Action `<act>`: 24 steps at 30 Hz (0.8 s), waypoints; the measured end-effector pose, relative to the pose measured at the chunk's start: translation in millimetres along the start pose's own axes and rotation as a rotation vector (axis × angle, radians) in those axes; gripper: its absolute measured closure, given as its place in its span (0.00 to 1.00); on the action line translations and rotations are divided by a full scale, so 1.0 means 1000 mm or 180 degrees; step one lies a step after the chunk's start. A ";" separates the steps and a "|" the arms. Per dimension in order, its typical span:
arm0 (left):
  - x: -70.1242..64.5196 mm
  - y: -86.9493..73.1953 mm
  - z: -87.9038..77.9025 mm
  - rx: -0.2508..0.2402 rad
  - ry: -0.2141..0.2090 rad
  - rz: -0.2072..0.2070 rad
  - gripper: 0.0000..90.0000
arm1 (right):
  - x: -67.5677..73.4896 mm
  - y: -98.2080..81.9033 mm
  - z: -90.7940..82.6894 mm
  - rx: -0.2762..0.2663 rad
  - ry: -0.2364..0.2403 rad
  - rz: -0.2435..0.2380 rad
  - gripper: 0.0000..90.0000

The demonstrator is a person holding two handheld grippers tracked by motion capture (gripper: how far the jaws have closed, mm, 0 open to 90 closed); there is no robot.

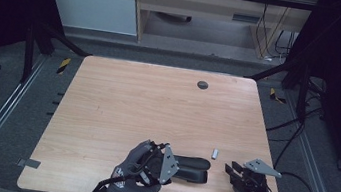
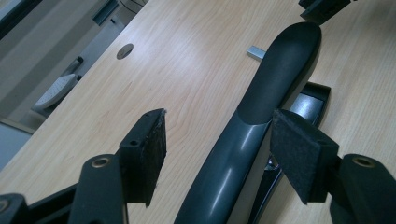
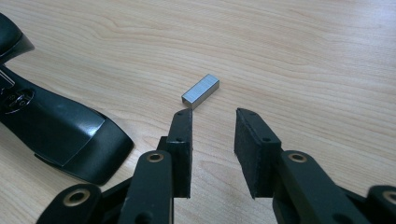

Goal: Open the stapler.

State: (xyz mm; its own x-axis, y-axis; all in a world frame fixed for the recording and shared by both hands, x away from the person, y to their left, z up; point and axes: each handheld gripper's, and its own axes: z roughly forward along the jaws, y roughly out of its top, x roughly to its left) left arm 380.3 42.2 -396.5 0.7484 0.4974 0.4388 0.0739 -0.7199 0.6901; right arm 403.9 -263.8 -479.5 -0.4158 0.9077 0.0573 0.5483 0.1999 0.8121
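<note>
A black stapler (image 1: pixel 194 169) lies near the table's front edge, its top arm (image 2: pixel 261 107) raised off the base (image 2: pixel 312 100). My left gripper (image 1: pixel 176 166) (image 2: pixel 220 117) straddles that arm. Its jaws are open, and there is a clear gap at the left pad (image 2: pixel 148 154). A small silver strip of staples (image 1: pixel 214 153) (image 3: pixel 201 91) lies on the wood to the right of the stapler. My right gripper (image 1: pixel 229 168) (image 3: pixel 215 114) is open just short of the strip, with nothing between its pads. The stapler's front end (image 3: pixel 60 135) lies at the left in the right gripper view.
The wooden table (image 1: pixel 157 104) has a round cable hole (image 1: pixel 202 85) (image 2: pixel 124 50) near its far edge. Black frame posts and cables stand beyond the table's sides. The right gripper's jaw tip (image 2: pixel 322 9) sits past the stapler's end.
</note>
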 end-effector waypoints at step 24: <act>-0.018 0.017 0.008 0.0055 0.0062 0.0324 0.38 | -0.002 0.001 -0.002 -0.0012 0.0000 0.0060 0.82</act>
State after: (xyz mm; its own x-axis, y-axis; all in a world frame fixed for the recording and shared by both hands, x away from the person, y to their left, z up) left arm 373.5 16.6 -397.3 0.7397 0.4305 0.5173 0.0097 -0.7754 0.6314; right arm 403.1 -266.0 -477.7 -0.4055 0.9112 0.0726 0.5532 0.1814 0.8131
